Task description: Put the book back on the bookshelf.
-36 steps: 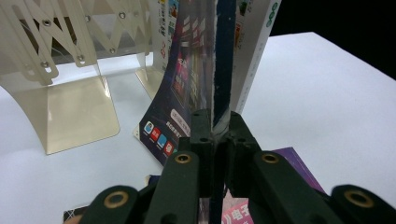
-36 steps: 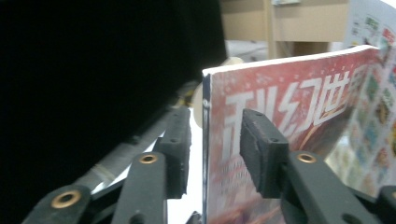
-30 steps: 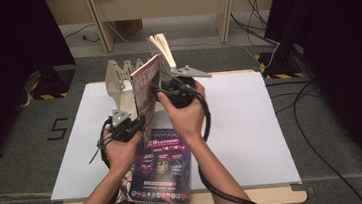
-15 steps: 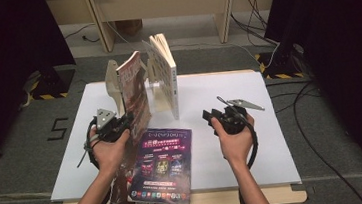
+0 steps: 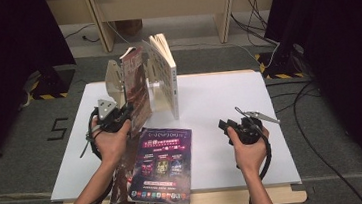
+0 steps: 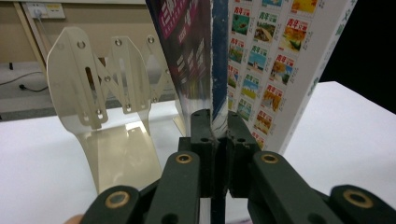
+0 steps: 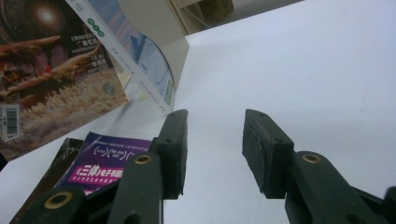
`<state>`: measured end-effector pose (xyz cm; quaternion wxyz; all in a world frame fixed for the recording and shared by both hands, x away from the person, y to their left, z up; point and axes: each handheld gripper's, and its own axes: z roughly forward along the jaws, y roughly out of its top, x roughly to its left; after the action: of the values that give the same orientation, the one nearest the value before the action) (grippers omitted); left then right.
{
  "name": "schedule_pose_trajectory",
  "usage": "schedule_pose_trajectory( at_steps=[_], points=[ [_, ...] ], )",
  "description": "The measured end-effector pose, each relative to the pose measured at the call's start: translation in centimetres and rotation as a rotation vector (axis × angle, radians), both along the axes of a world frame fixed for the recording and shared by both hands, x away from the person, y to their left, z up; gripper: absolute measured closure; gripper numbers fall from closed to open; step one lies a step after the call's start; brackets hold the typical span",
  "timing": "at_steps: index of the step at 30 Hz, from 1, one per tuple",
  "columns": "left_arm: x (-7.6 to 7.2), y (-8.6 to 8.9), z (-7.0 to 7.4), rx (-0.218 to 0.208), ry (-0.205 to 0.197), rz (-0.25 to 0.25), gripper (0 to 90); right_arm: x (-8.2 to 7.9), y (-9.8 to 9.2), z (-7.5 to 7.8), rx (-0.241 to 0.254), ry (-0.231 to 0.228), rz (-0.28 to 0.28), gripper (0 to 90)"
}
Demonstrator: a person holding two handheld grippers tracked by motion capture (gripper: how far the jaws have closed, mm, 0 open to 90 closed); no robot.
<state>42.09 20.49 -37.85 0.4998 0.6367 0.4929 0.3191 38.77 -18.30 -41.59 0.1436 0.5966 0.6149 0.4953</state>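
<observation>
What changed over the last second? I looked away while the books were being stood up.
The right gripper let go of the white book, came down to the right over the table, jaws open and empty. The left gripper stays clamped on the dark magazine; the purple book lies unmoved.

Bare forearms, black left gripper (image 5: 129, 113) with brass screws, grey plate, trailing cable

Glossy paper magazine (image 6: 196, 60), matt white tabletop (image 5: 219, 98), smooth cream plastic bookstand (image 6: 100, 93), matt black tongs (image 7: 212, 154)
</observation>
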Motion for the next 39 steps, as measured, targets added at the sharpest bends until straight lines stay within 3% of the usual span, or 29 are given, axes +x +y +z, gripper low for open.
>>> schedule_pose_trajectory(
  at_steps=[11,23,27,35,39],
  points=[
    [2.8,-0.1,1.3,0.017,-0.058,0.059,84.0,-0.6,-1.3,-1.6,-0.002,0.02,-0.043,60.5],
    [6.6,-1.0,0.7,-0.008,-0.073,0.122,83.9,-0.8,-1.8,-2.8,-0.021,0.035,-0.048,60.2],
    [7.5,-1.4,0.5,0.0,-0.098,0.139,83.7,-0.8,-1.8,-3.0,-0.032,0.034,-0.046,60.2],
    [7.3,-1.9,-1.8,0.025,-0.145,0.14,83.4,-0.8,-1.7,-3.3,-0.039,0.048,-0.038,60.1],
    [6.6,-1.9,-2.8,0.017,-0.131,0.13,82.7,-0.8,-1.6,-3.4,-0.035,0.055,-0.037,59.9]
  ],
)
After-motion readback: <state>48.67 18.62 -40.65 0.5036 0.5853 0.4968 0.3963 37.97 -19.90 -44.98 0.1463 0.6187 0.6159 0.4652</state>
